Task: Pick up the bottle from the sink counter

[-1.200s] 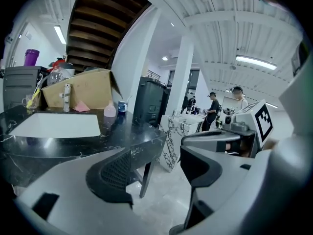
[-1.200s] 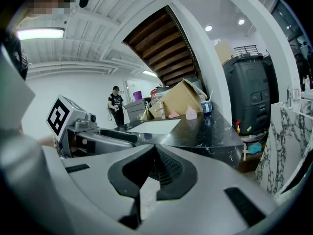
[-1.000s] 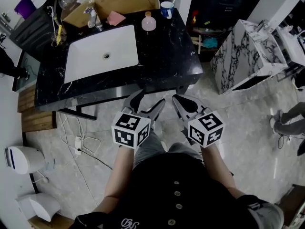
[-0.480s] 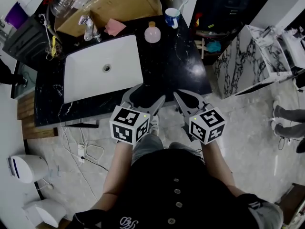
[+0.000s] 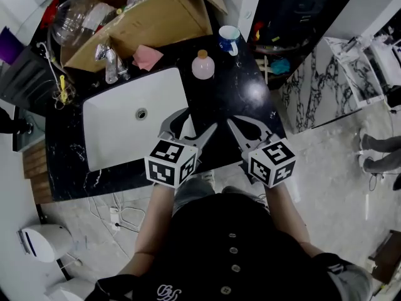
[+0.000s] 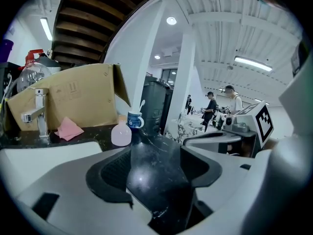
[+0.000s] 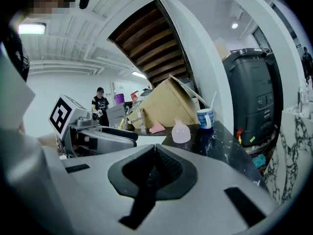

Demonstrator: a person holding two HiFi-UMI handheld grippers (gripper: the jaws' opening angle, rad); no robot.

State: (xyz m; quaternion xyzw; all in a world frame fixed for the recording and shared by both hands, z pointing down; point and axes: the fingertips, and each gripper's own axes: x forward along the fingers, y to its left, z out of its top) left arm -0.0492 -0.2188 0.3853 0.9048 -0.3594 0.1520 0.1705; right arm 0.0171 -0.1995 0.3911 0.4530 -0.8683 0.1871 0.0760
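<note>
A small round pink bottle [image 5: 202, 66] with a tan cap stands upright at the back of the black marble counter [image 5: 244, 96], right of the white sink [image 5: 113, 127]. It also shows in the left gripper view as the bottle [image 6: 121, 134] and in the right gripper view as the bottle [image 7: 180, 132]. My left gripper [image 5: 195, 123] hovers over the counter's front part, open and empty, well short of the bottle. In its own view the left gripper [image 6: 156, 148] has bare counter between its jaws. My right gripper [image 5: 243, 123] is beside it, shut on nothing, as the right gripper [image 7: 154, 148] shows.
A blue-and-white cup [image 5: 229, 39] stands just behind the bottle. A chrome faucet [image 5: 111, 64], a pink cloth [image 5: 145, 56] and a large cardboard box [image 5: 150, 14] sit behind the sink. A marble cabinet [image 5: 326, 74] stands to the right. People stand far off.
Both grippers have moved forward together, from over the floor to over the counter's front part. The bottle has stayed where it was. Neither gripper's jaws have changed.
</note>
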